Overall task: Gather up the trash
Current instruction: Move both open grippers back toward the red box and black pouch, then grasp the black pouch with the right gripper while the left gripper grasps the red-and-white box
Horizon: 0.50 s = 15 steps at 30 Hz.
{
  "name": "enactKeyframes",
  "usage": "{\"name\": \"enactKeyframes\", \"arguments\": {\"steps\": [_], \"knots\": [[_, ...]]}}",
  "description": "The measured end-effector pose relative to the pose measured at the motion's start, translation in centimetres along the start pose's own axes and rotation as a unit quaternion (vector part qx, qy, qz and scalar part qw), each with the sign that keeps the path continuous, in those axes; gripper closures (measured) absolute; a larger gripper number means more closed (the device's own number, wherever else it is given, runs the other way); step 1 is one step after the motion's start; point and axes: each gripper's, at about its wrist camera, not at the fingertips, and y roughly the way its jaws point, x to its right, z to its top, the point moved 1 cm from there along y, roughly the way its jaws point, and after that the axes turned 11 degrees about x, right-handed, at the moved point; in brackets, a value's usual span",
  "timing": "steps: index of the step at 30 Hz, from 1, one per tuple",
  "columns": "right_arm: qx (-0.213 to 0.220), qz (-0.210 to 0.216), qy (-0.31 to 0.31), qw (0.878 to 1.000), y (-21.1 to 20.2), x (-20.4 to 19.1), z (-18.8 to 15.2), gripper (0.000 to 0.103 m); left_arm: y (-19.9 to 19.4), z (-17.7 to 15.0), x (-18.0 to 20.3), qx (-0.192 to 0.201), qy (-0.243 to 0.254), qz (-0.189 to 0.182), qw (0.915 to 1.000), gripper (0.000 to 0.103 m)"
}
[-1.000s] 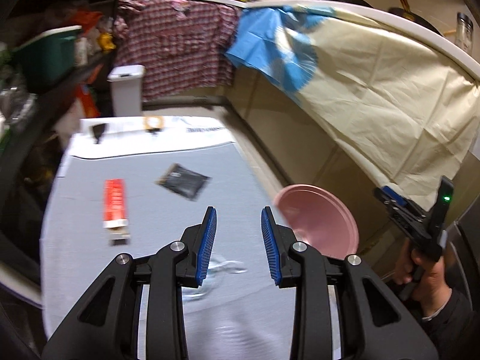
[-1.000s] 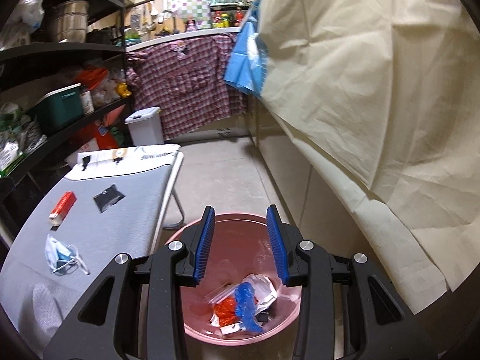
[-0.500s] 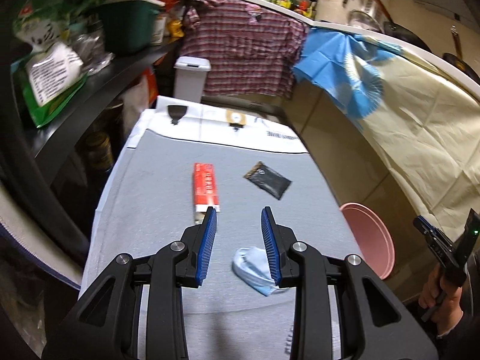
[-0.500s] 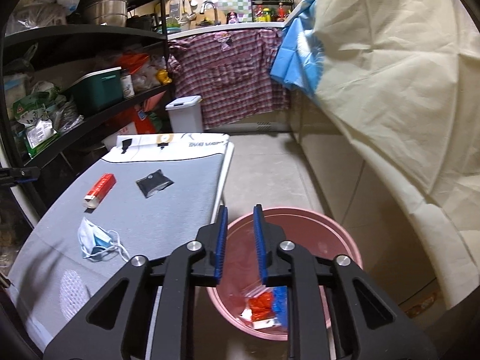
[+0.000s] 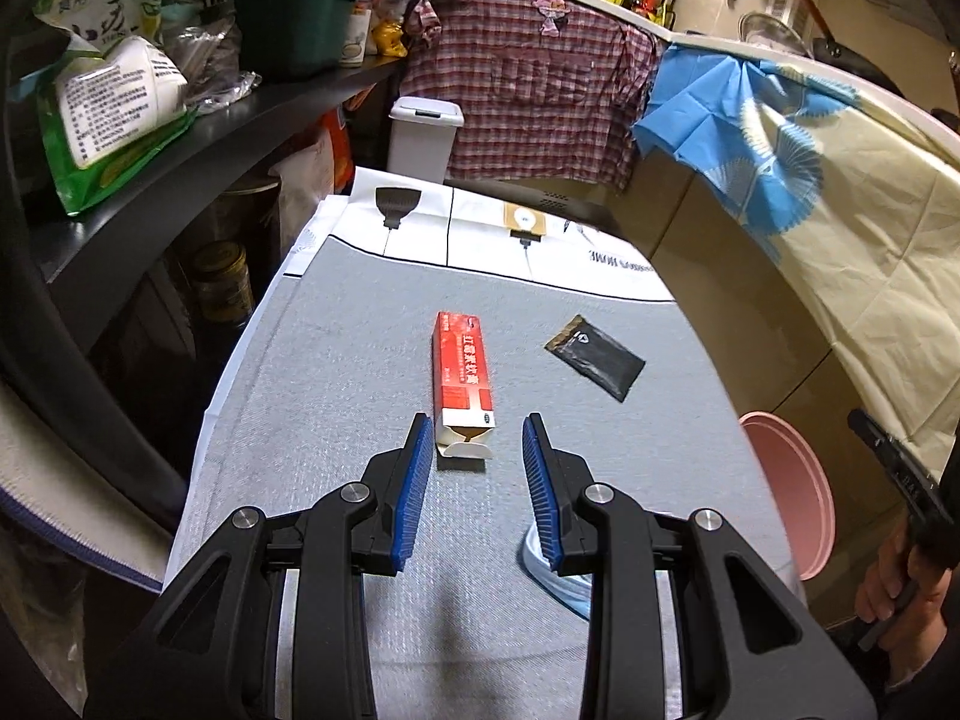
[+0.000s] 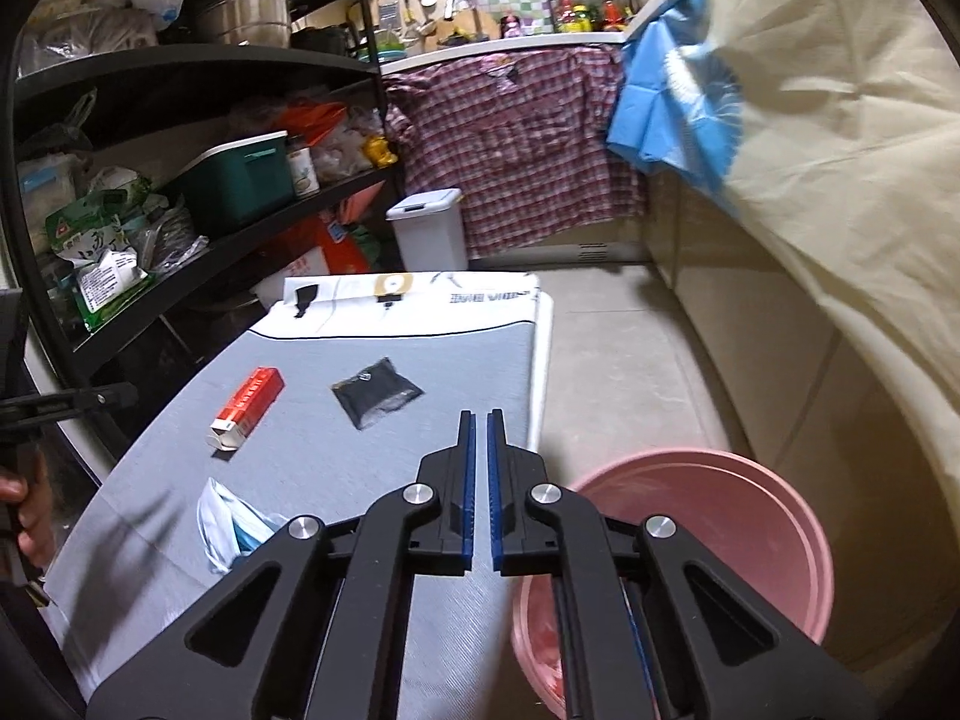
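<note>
A red and white carton [image 5: 461, 379] lies on the grey table cover, its open end just ahead of my open, empty left gripper [image 5: 474, 429]. A black sachet [image 5: 595, 356] lies to its right. A blue face mask [image 5: 555, 570] lies under my left gripper's right finger. In the right wrist view the carton [image 6: 247, 407], the sachet [image 6: 377, 391] and the mask [image 6: 231, 525] lie on the table. My right gripper [image 6: 478, 420] is shut and empty above the table's right edge, beside the pink bin [image 6: 708, 546].
The pink bin [image 5: 795, 504] stands on the floor right of the table. Black shelves [image 6: 198, 192] with bags and a green box run along the left. A white lidded bin [image 6: 429, 228] stands behind the table. A cream sheet [image 6: 840, 150] hangs on the right.
My left gripper has moved forward from over the mask to the carton's open end. My right gripper has swung left from above the bin toward the table and shut.
</note>
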Motion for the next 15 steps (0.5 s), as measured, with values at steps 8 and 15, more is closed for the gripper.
{"name": "enactKeyframes", "arguments": {"steps": [8, 15], "knots": [[-0.037, 0.047, 0.0, 0.998, 5.9, -2.3, 0.1, 0.096, 2.0, -0.7, 0.9, -0.011, 0.024, 0.005, 0.9996, 0.073], [-0.057, 0.077, -0.002, 0.995, 11.2, -4.0, 0.4, 0.096, 4.1, -1.6, 1.7, -0.026, 0.044, 0.007, 0.9987, 0.072]]}}
